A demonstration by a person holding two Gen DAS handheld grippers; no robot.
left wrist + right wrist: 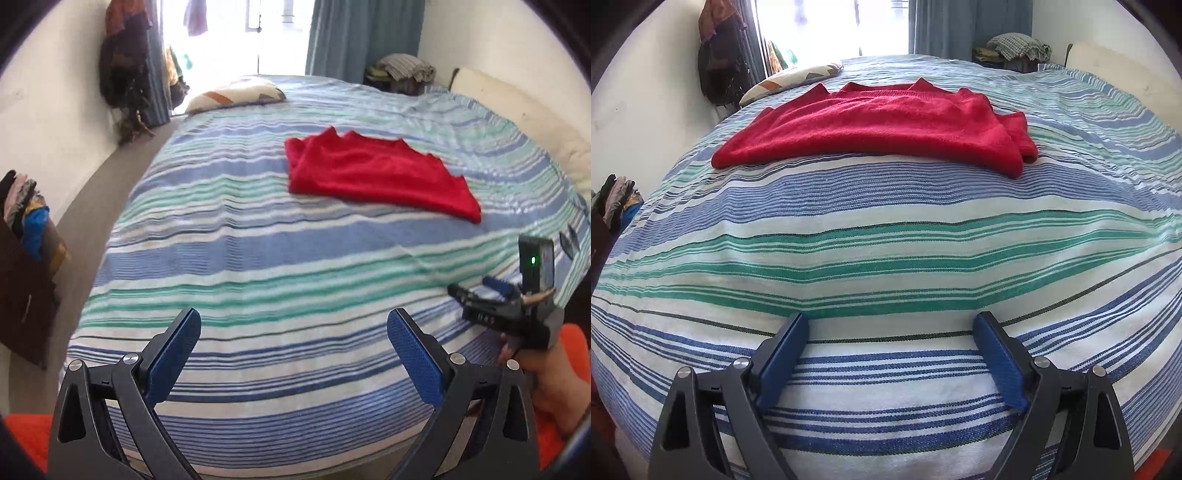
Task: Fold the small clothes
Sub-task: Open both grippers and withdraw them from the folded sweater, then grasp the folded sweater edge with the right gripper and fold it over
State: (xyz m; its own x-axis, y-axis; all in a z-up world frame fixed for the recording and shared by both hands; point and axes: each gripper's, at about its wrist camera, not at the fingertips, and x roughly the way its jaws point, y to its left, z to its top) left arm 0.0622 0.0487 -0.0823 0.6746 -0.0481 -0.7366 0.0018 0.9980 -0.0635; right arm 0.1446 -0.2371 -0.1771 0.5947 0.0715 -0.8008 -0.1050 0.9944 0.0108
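Note:
A red knitted garment lies folded flat on the striped bedspread, past the middle of the bed. In the right wrist view the same red garment stretches across the far part of the bed. My left gripper hovers over the near edge of the bed, open, nothing between its blue pads. My right gripper sits low over the striped bedspread, open and empty, well short of the garment. From the left wrist view the right gripper's body shows at the right edge, held by a hand.
A patterned pillow lies at the bed's far left corner. Piled clothes sit at the far right, a white cushion along the right wall. Garments hang on the left wall. A dark rack with clothes stands left of the bed.

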